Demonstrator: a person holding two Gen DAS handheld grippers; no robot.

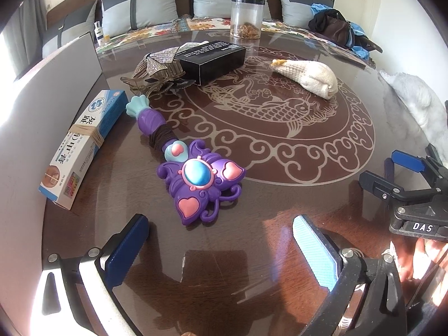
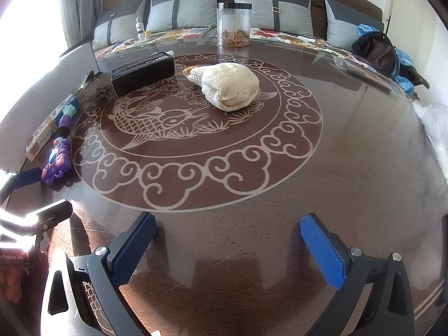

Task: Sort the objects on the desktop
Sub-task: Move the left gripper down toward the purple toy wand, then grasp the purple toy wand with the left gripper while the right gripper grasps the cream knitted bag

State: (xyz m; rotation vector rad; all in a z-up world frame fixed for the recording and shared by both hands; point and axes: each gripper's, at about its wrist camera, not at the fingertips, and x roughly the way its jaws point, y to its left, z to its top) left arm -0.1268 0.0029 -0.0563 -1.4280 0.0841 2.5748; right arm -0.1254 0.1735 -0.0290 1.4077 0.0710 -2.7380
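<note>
A purple butterfly toy wand (image 1: 193, 173) lies just ahead of my open, empty left gripper (image 1: 221, 238). Left of it lies a blue-and-white medicine box (image 1: 84, 145) bound with rubber bands. Behind are a rhinestone hair claw (image 1: 156, 70), a black box (image 1: 215, 58) and a cream knitted duck (image 1: 308, 74). My right gripper (image 2: 228, 238) is open and empty over the table's near part, with the knitted duck (image 2: 229, 85) and black box (image 2: 142, 71) far ahead. The wand (image 2: 57, 151) lies at its far left.
The round dark table (image 2: 280, 210) has a glass top with a fish pattern. A clear jar (image 2: 233, 25) stands at the far edge. A grey board (image 1: 53, 92) lies on the left. A sofa with cushions, a bottle (image 2: 139, 28) and a dark bag (image 2: 376, 49) is behind.
</note>
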